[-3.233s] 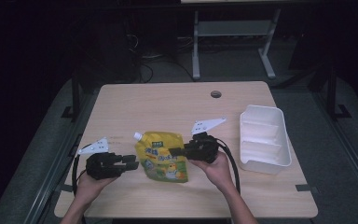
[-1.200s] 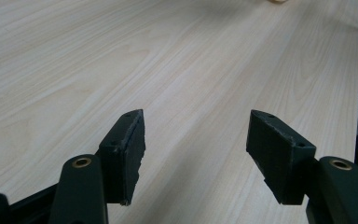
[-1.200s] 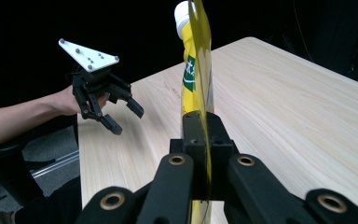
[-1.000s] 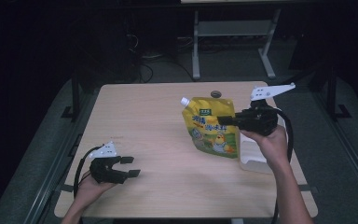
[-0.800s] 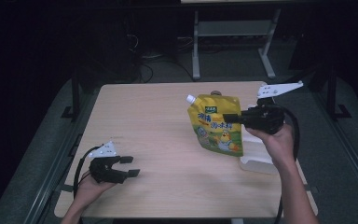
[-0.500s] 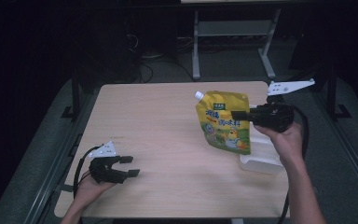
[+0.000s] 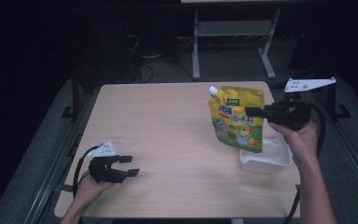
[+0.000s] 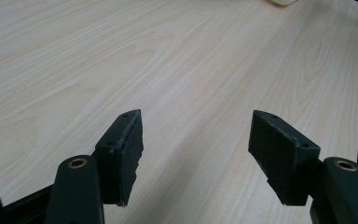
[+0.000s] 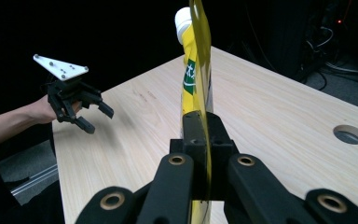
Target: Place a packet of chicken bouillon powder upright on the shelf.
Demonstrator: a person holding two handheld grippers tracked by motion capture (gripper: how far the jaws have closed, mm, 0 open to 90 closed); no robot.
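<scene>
Right gripper (image 7: 255, 112) clamped on the yellow spout pouch (image 7: 235, 121), held upright in the air just above the white tray (image 7: 266, 161) at the table's (image 7: 168, 126) right edge. Left gripper (image 7: 129, 165) — jaws wide apart, nothing between — rests near the front-left corner, well apart from the tray; bare tabletop between.

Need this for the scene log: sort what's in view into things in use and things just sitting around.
In use:
- right gripper, shut on yellow spouted drink pouch
- white plastic tray below the pouch

Idle:
- left gripper, open, on light wooden table
</scene>
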